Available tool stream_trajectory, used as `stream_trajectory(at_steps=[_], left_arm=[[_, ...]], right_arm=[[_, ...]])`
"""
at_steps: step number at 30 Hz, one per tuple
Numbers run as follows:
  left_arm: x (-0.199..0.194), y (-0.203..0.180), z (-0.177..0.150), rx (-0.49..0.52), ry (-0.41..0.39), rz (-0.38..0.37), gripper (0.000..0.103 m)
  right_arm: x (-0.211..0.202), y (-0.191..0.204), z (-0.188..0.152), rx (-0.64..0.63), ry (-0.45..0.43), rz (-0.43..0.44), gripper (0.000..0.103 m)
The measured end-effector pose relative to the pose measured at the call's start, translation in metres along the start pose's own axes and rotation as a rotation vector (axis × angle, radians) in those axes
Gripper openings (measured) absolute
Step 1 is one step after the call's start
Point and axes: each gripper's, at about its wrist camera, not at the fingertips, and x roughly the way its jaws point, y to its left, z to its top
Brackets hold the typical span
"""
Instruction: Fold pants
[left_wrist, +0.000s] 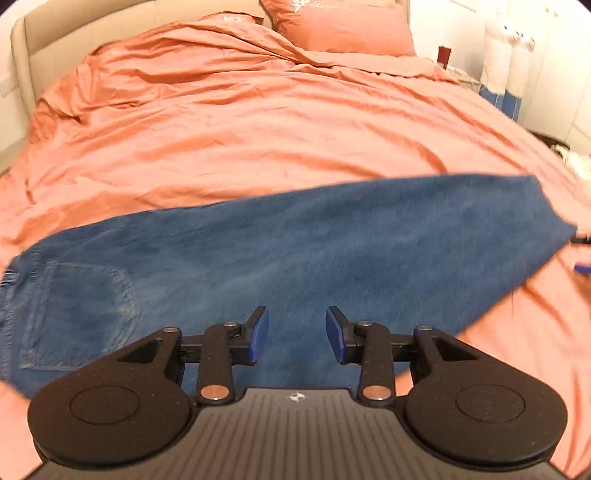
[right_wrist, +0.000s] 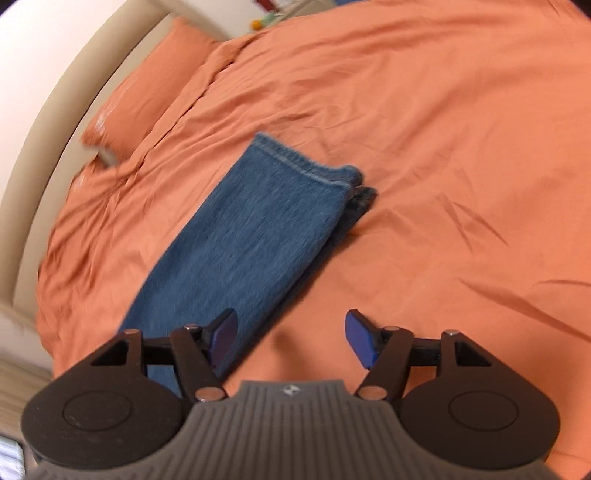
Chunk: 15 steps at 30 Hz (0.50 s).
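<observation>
Blue jeans (left_wrist: 280, 251) lie flat on the orange bed cover (left_wrist: 229, 122), folded lengthwise with one leg on the other. A back pocket (left_wrist: 81, 314) shows at the left. My left gripper (left_wrist: 297, 334) is open and empty, hovering over the jeans' near edge. In the right wrist view the stacked leg ends (right_wrist: 306, 166) lie further out on the bed, with the hems at the far end. My right gripper (right_wrist: 291, 338) is open and empty above the bed cover (right_wrist: 443, 147), its left finger (right_wrist: 223, 336) over the jeans' edge (right_wrist: 236, 243).
Orange pillows (left_wrist: 343, 26) lie at the beige headboard (left_wrist: 48, 33). White items and a blue-and-white thing (left_wrist: 506, 99) stand beside the bed at the right. The cover is creased. The other gripper's blue tips (left_wrist: 583, 267) show at the right edge.
</observation>
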Motion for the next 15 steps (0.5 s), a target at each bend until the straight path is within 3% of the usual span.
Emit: stream_trajectory(at_steps=[5,12,13,14,15], left_arm=[[0.035,-0.012,0.02,-0.007,0.0,-0.036,0.043],[0.083,-0.021,0.032,-0.02,0.042,-0.052,0.043],[0.089,-0.022,0.033,-0.019,0.043,-0.057,0.043],[0.094,-0.022,0.035,-0.018,0.043,-0.061,0.043],[0.097,-0.022,0.036,-0.017,0.042,-0.064,0.043]], right_arm=[[0.022,-0.012,0.019,0.111,-0.026,0.011,0.061],[0.056,-0.01,0.024,0.106,-0.045,0.022,0.059],[0.058,-0.011,0.027,0.108,-0.055,0.028,0.052],[0.06,-0.012,0.028,0.114,-0.064,0.032,0.039],[0.062,-0.013,0.031,0.128,-0.068,0.04,0.033]])
